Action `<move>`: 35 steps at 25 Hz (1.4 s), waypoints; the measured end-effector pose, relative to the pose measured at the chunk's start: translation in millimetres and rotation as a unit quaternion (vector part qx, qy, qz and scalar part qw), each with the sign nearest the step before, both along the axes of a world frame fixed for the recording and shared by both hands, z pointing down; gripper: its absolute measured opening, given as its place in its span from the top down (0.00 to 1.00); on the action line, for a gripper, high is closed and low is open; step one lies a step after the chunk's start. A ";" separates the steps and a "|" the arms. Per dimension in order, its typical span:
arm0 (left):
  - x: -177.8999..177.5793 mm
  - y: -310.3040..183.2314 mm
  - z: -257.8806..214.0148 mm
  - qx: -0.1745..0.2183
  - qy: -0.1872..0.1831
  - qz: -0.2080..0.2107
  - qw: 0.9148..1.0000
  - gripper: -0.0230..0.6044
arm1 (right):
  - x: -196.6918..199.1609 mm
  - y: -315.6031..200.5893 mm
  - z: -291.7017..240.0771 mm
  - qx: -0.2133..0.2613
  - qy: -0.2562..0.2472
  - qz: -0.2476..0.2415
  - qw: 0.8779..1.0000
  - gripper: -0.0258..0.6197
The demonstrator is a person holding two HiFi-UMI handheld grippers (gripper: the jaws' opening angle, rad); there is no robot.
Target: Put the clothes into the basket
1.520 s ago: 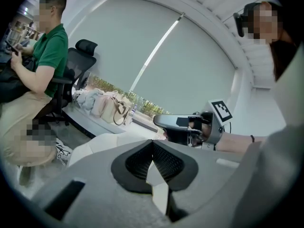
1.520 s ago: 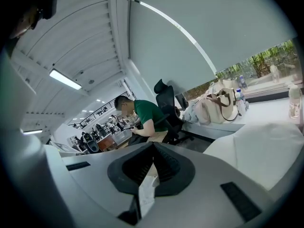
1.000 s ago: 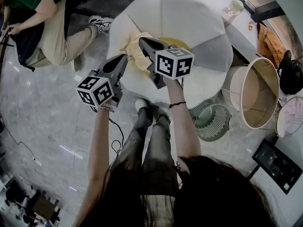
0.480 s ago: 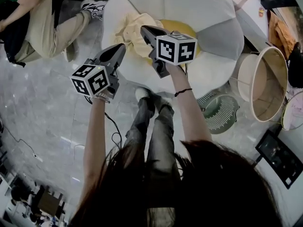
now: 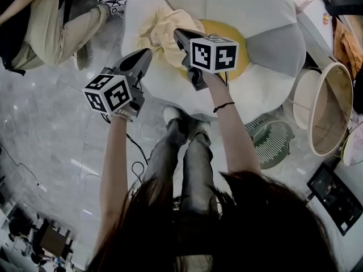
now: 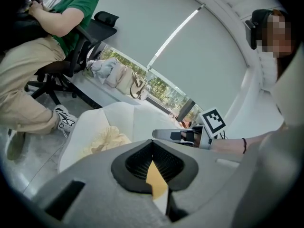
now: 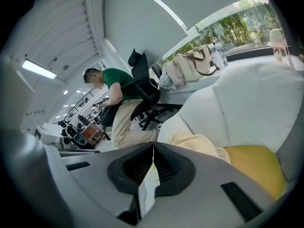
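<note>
A pale yellow cloth (image 5: pixel 161 30) lies crumpled on the left part of a white flower-shaped cushion (image 5: pixel 227 4) with a yellow centre (image 5: pixel 241 50). My right gripper (image 5: pixel 177 34) hangs just above the cloth's right edge, jaws shut with nothing in them. My left gripper (image 5: pixel 148 53) is to the left, near the cushion's front-left rim, also shut and holding nothing. The left gripper view shows its closed jaws (image 6: pixel 153 142), the cloth (image 6: pixel 107 139) beyond and the right gripper (image 6: pixel 168 135). The right gripper view shows closed jaws (image 7: pixel 153 145) over the cloth (image 7: pixel 199 144). A beige round basket (image 5: pixel 332 112) stands at the far right.
A seated person in a green shirt and beige trousers (image 5: pixel 51 21) is at the upper left on an office chair (image 6: pixel 90 37). A green ribbed object (image 5: pixel 272 143) lies on the floor between cushion and basket. My own legs (image 5: pixel 181 152) stand at the cushion's near edge.
Both grippers have sunk toward the cushion, and the cloth and cushion look closer. Both pairs of jaws have stayed shut and nothing has been taken hold of.
</note>
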State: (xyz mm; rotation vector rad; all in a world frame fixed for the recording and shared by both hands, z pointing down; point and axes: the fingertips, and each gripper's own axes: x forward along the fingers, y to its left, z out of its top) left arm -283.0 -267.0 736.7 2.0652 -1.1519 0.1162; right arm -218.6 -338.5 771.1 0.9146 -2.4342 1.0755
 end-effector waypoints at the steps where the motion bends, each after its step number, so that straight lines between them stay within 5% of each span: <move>1: -1.7 -0.7 5.8 -0.001 0.000 -0.003 1.000 0.95 | -1.1 -1.6 8.0 -0.003 0.001 0.000 1.000 0.95; 10: -16.2 2.3 34.2 -0.006 0.000 -0.014 1.000 0.95 | -8.8 -0.7 56.5 -0.021 0.034 0.005 0.999 0.94; 23: -25.3 -28.4 100.4 -0.009 0.028 -0.053 0.998 0.95 | -28.2 -40.2 126.4 -0.014 0.058 -0.020 0.998 0.66; 35: -54.5 -22.6 155.2 0.020 -0.033 -0.136 0.990 0.95 | -46.9 -35.7 190.3 0.022 0.114 -0.088 0.989 0.61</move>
